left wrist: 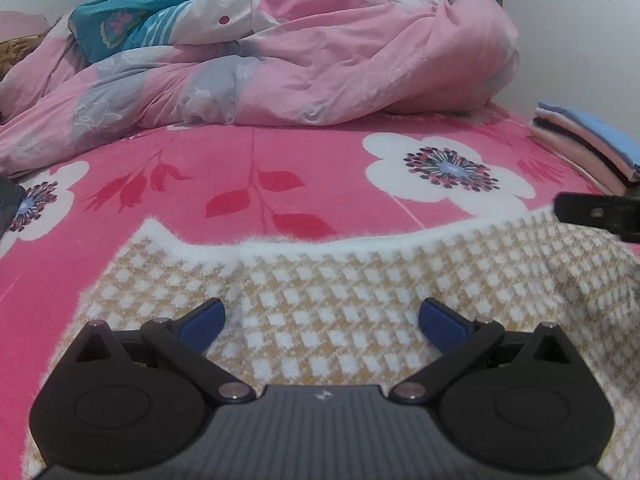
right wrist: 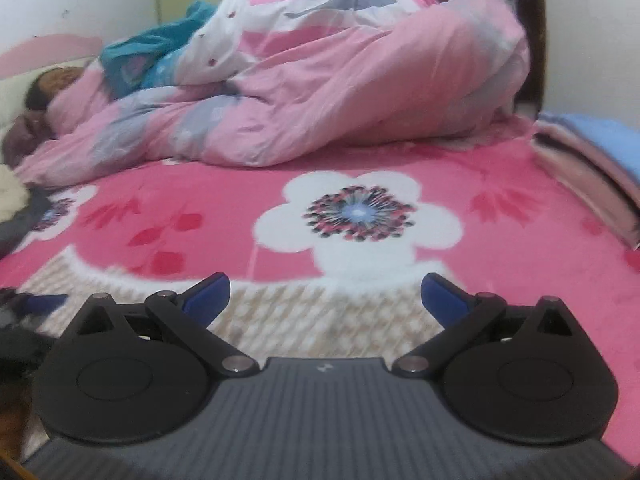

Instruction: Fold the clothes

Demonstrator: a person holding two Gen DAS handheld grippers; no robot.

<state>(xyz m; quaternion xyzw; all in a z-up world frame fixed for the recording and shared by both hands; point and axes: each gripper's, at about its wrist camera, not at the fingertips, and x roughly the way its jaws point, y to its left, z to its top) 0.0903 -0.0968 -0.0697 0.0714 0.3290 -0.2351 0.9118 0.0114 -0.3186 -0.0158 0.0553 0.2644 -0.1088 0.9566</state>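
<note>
A fuzzy beige-and-white checked garment (left wrist: pixel 340 300) with a white edge lies flat on the pink flowered bedspread (left wrist: pixel 260 160). My left gripper (left wrist: pixel 322 318) hovers over it, open, blue pads wide apart with nothing between them. Part of the right gripper (left wrist: pixel 592 214) pokes in at the garment's far right corner in the left wrist view. In the right wrist view the same garment (right wrist: pixel 320 304) lies under my right gripper (right wrist: pixel 325 300), which is open and empty. The left gripper's blue tip (right wrist: pixel 44 303) shows at the left edge there.
A crumpled pink duvet (left wrist: pixel 320 60) with a teal cloth (left wrist: pixel 128 20) fills the back of the bed. A stack of folded clothes, blue on top (left wrist: pixel 592 140), sits at the right edge. Dark clothing (right wrist: pixel 20 216) lies at the left. Open bedspread lies between garment and duvet.
</note>
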